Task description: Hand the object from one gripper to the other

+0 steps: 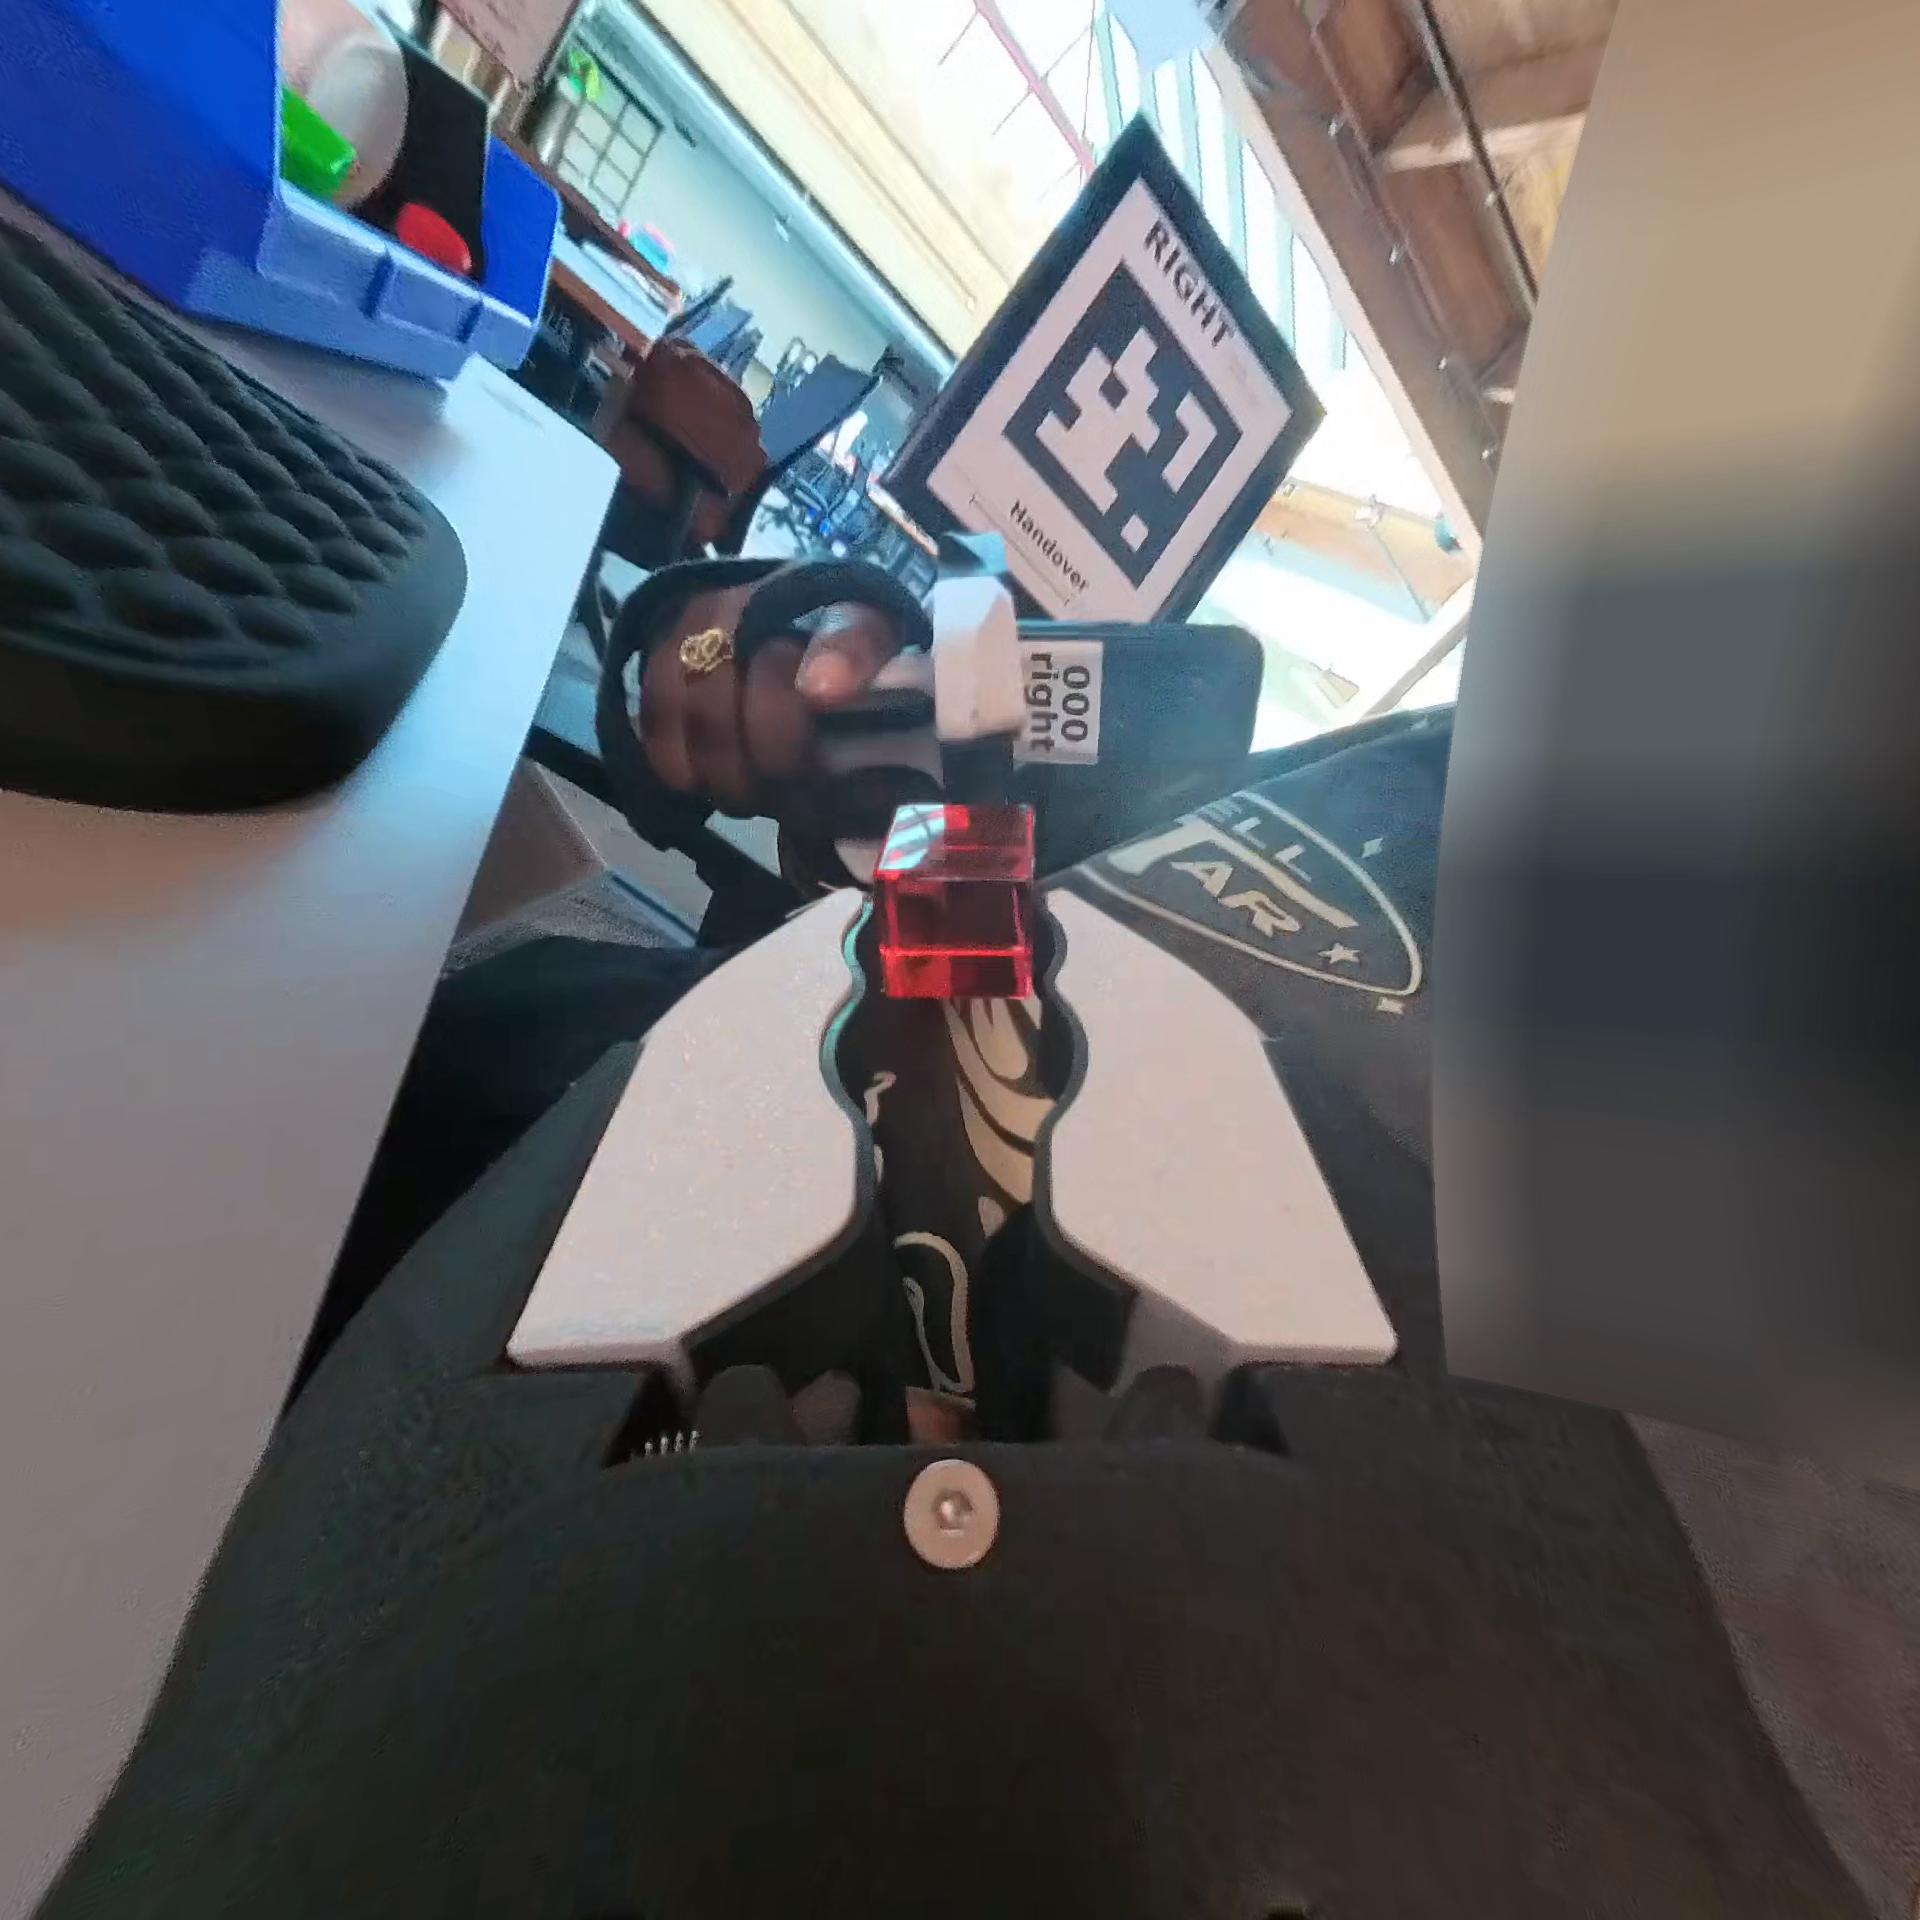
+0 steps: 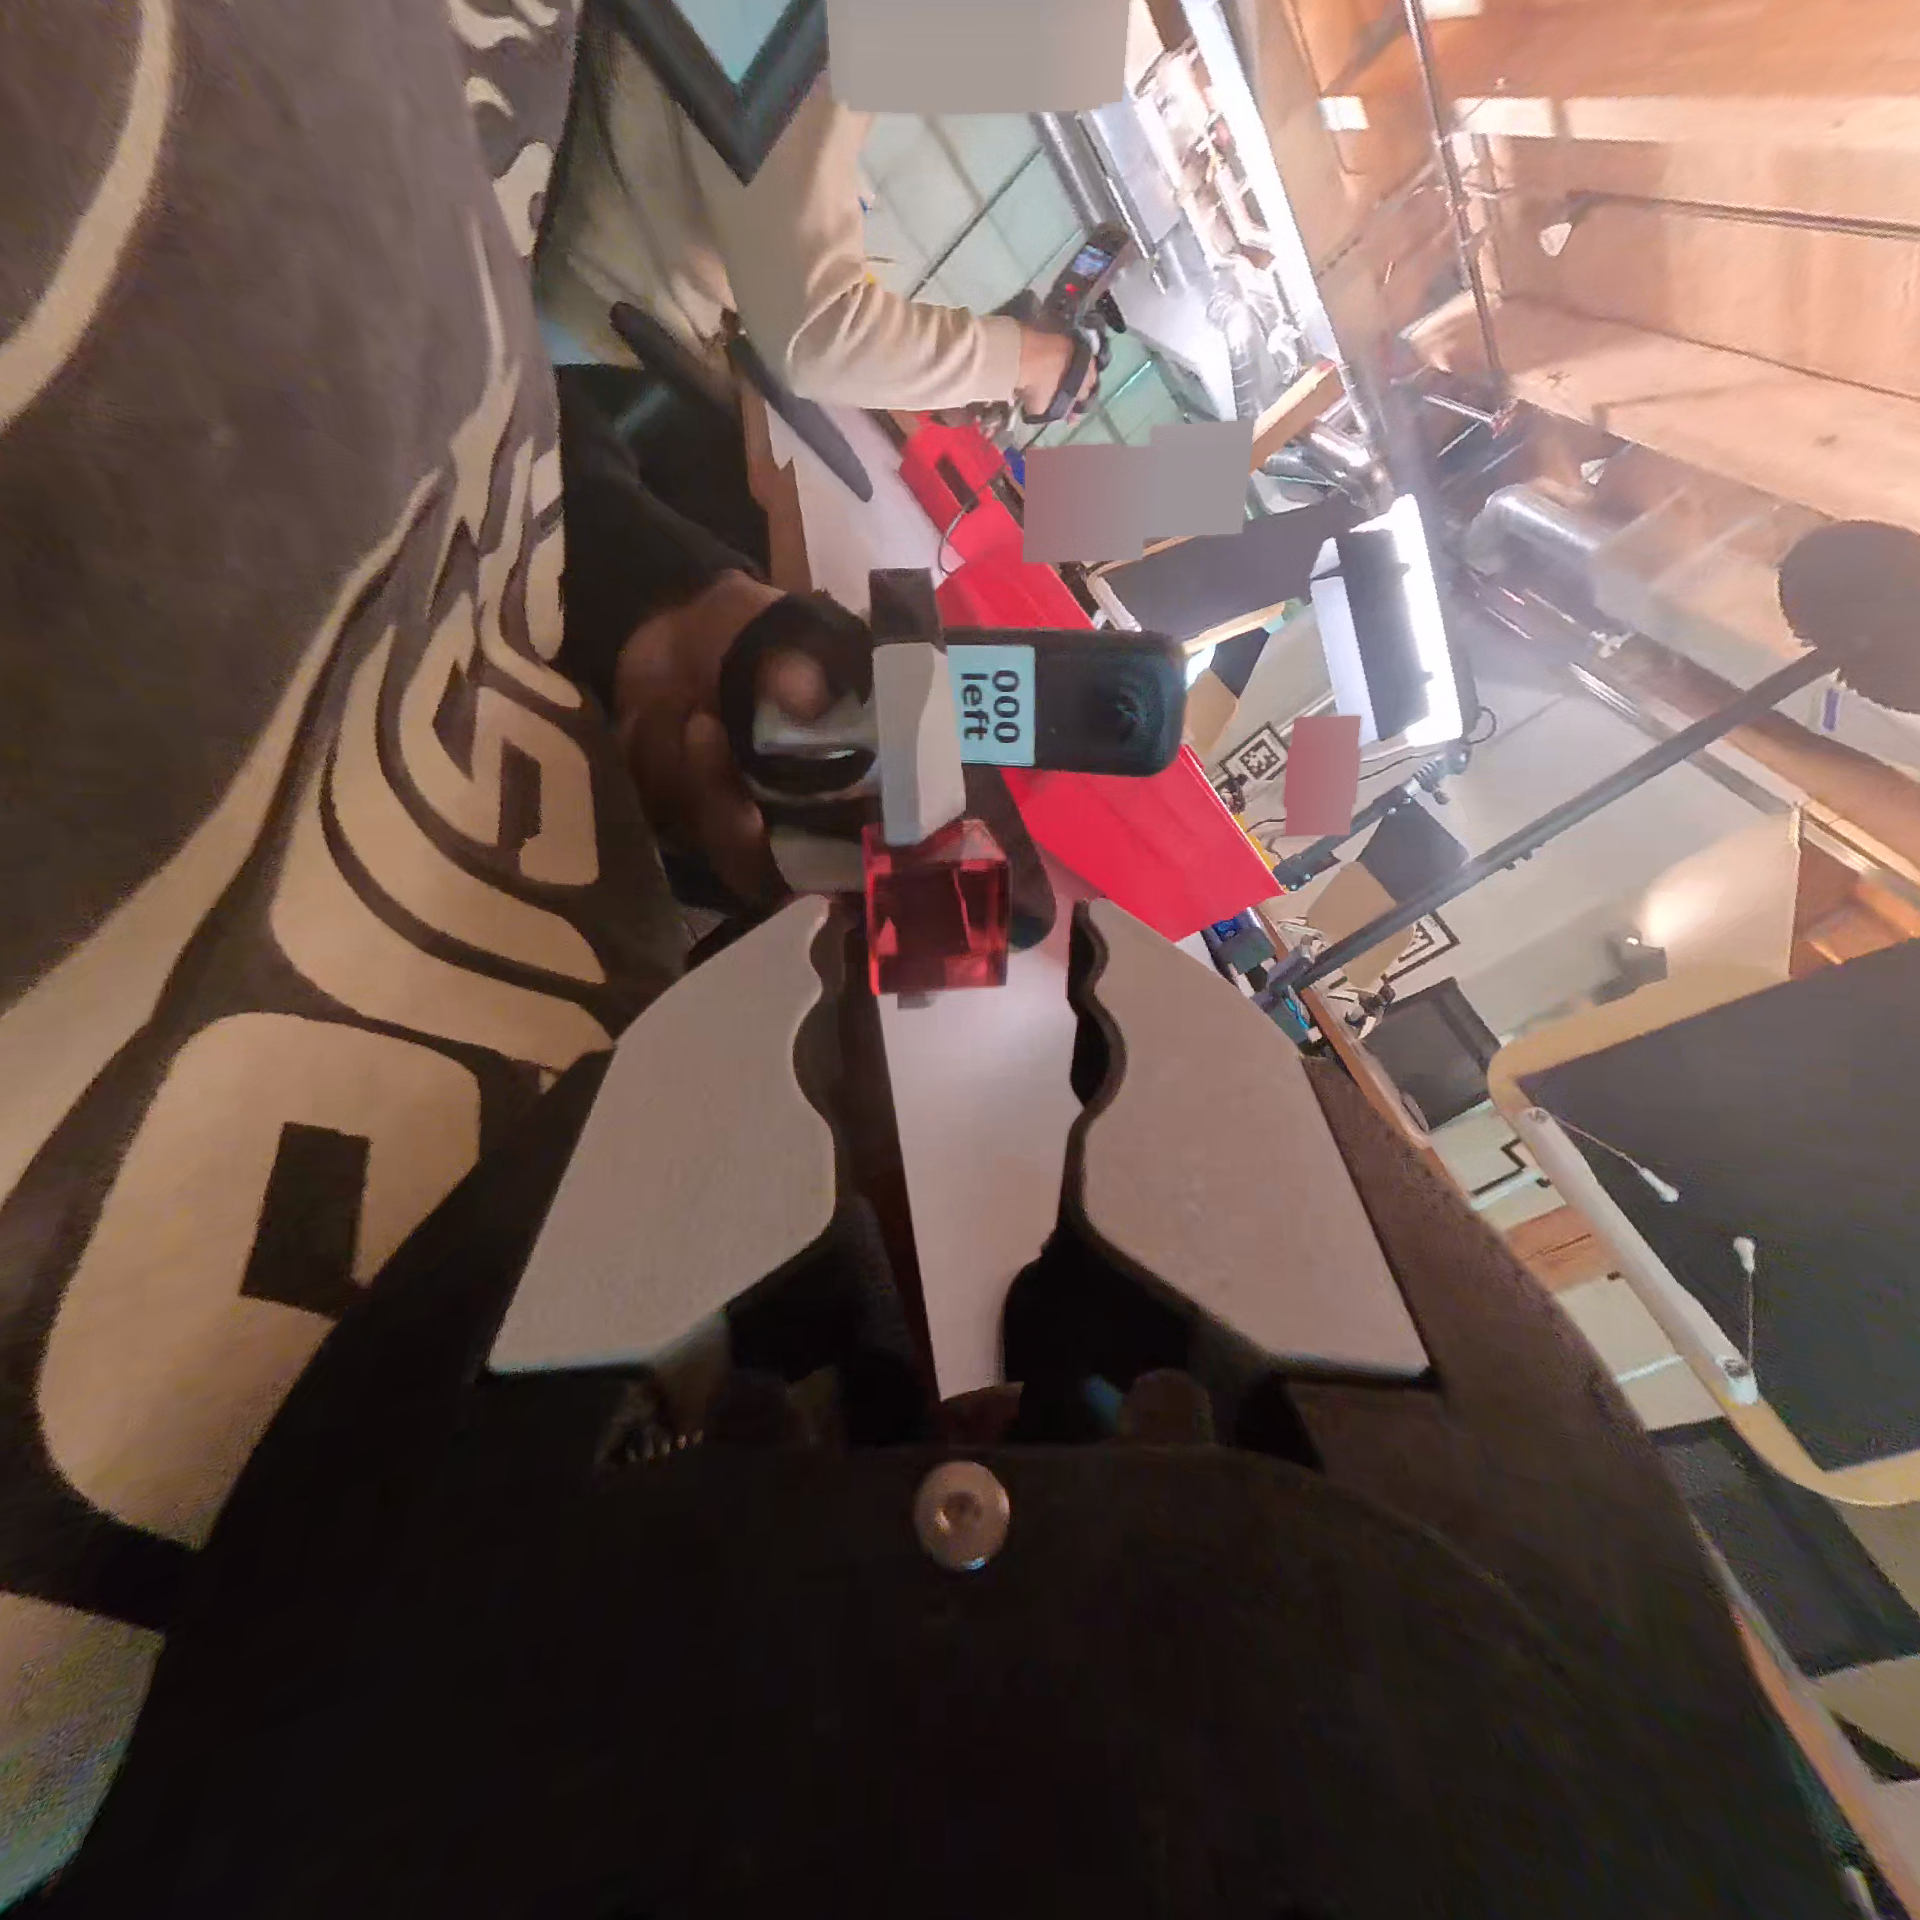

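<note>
The left hand-held gripper (image 1: 954,914) pinches the red cube (image 1: 956,902) at its fingertips, in mid-air off the surface's edge. The right hand-held gripper (image 2: 951,940) is spread open around the cube, not yet touching. I'd close the right squarely on two free faces before the left lets go.

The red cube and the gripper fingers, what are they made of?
The red cube looks like clear, glossy plastic or acrylic: you can see through it, and its top face shines. It could be glass; the pictures cannot settle that. The left gripper has fingers that look like matte, pale grey plastic with a fine grainy surface, perhaps printed, and dark wavy inner edges.
</note>
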A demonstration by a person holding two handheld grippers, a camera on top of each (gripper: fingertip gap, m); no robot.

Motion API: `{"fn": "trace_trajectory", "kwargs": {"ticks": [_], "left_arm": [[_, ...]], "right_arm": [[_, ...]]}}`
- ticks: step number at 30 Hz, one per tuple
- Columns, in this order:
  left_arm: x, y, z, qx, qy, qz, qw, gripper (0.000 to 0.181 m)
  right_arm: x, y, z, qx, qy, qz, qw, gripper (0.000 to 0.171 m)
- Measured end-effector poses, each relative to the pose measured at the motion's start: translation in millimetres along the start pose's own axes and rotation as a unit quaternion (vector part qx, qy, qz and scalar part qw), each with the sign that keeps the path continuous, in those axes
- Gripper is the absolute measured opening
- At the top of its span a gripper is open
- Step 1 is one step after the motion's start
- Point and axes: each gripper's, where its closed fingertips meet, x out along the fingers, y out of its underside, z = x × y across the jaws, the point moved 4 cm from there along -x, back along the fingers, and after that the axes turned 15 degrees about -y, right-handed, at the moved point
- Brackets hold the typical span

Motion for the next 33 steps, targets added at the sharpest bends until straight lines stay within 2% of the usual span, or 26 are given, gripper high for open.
{"fn": "trace_trajectory", "kwargs": {"ticks": [3, 5, 7, 9, 11, 13, 15, 17, 19, 22, 23, 25, 27, 29, 30, 33], "left_arm": [[2, 3, -1, 0.008, 0.002, 0.01, 1.0, 0.027], [1, 4, -3, 0.032, 0.014, 0.004, 0.999, 0.028], [-1, 0, -6, 0.088, 0.005, -0.027, 0.996, 0.036], [-4, -6, -6, 0.18, -0.044, -0.073, 0.98, 0.049], [-9, -15, -7, 0.292, -0.107, -0.135, 0.941, 0.054], [-15, -20, -9, 0.414, -0.171, -0.189, 0.874, 0.053], [-15, -17, -11, 0.526, -0.213, -0.199, 0.799, 0.054], [-10, -12, -9, 0.592, -0.242, -0.181, 0.747, 0.053], [-6, -9, -8, 0.626, -0.262, -0.17, 0.715, 0.053], [-1, -4, -6, 0.651, -0.273, -0.156, 0.691, 0.037], [0, -2, -5, 0.653, -0.272, -0.145, 0.692, 0.029], [1, -1, -4, 0.642, -0.269, -0.138, 0.705, 0.026], [0, -2, -4, 0.605, -0.26, -0.137, 0.74, 0.026], [-3, -8, -6, 0.522, -0.236, -0.144, 0.807, 0.026], [-6, -12, -7, 0.469, -0.215, -0.149, 0.844, 0.027], [-12, -20, -6, 0.273, -0.136, -0.144, 0.941, 0.026]], "right_arm": [[3, 1, 6, -0.009, -0.021, 0.01, 1.0, 0.027], [3, 0, 5, 0.015, -0.031, -0.001, 0.999, 0.027], [1, -2, 0, 0.08, -0.033, -0.034, 0.996, 0.027], [-2, 3, -10, 0.186, -0.035, -0.069, 0.979, 0.026], [-4, 6, -15, 0.317, -0.075, -0.125, 0.937, 0.026], [-5, 9, -19, 0.452, -0.118, -0.183, 0.865, 0.026], [-4, 11, -19, 0.553, -0.168, -0.232, 0.782, 0.026], [-2, 13, -15, 0.616, -0.211, -0.251, 0.716, 0.026], [3, 18, -11, 0.647, -0.22, -0.248, 0.687, 0.026], [7, 22, -7, 0.667, -0.224, -0.229, 0.672, 0.027], [7, 22, -6, 0.669, -0.225, -0.23, 0.67, 0.027], [7, 23, -6, 0.669, -0.224, -0.227, 0.672, 0.028], [7, 22, -6, 0.654, -0.225, -0.225, 0.687, 0.029], [5, 19, -8, 0.617, -0.219, -0.226, 0.721, 0.032], [3, 17, -9, 0.589, -0.211, -0.222, 0.748, 0.034], [-5, 11, -16, 0.462, -0.151, -0.198, 0.851, 0.043]]}}
